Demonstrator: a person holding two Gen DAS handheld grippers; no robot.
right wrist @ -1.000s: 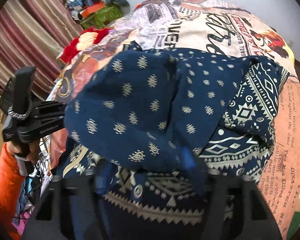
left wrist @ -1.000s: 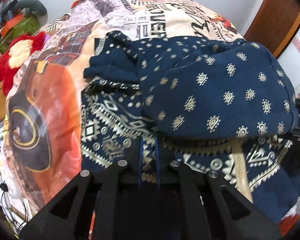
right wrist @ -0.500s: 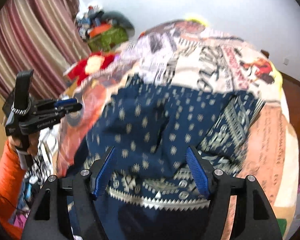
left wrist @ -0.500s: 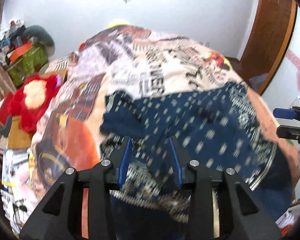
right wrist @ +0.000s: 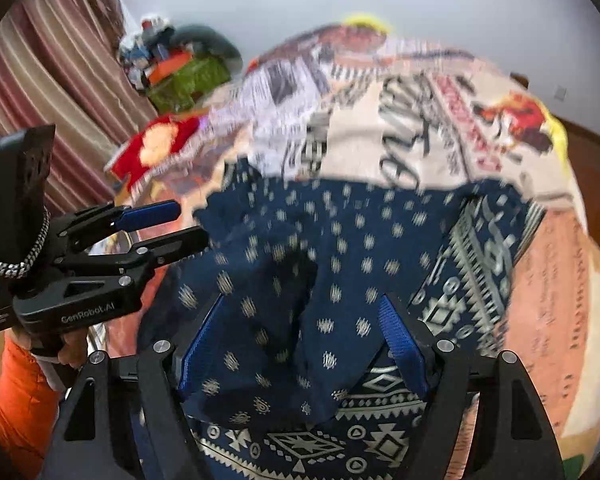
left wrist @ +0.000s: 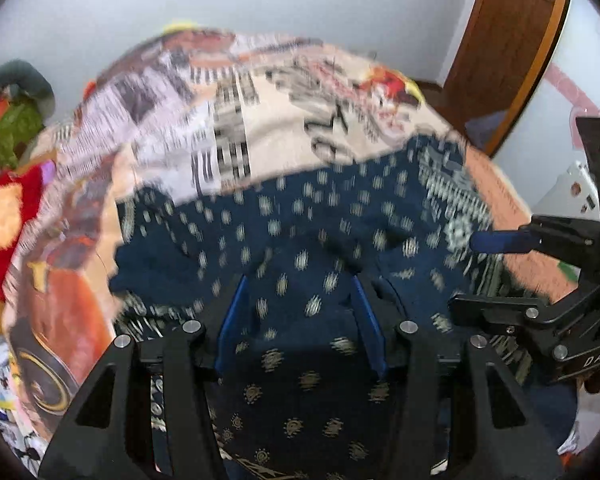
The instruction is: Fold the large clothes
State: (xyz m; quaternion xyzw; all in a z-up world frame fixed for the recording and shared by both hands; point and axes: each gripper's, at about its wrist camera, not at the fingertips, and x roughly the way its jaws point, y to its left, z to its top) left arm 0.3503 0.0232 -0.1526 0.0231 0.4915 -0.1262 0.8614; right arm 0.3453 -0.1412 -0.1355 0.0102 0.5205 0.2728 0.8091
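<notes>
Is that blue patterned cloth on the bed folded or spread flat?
Folded: the blue cloth has a dotted layer lying doubled over its zigzag-bordered part on the bed.

Garment [left wrist: 324,216] lies on the bedspread [left wrist: 268,128], spread across the near part of the bed, near edge to right edge. Its bordered part [right wrist: 476,264] sits toward the right edge. Bare bedspread behind it, up to the wall. Stuffed toy [right wrist: 156,148] off the bed's left edge; pile of bags [right wrist: 180,76] behind it in the far left corner. Door [left wrist: 508,52] beyond the right edge. 2 grippers, left gripper [left wrist: 300,312] and right gripper [right wrist: 304,344], above the garment's near part, not touching it.
</notes>
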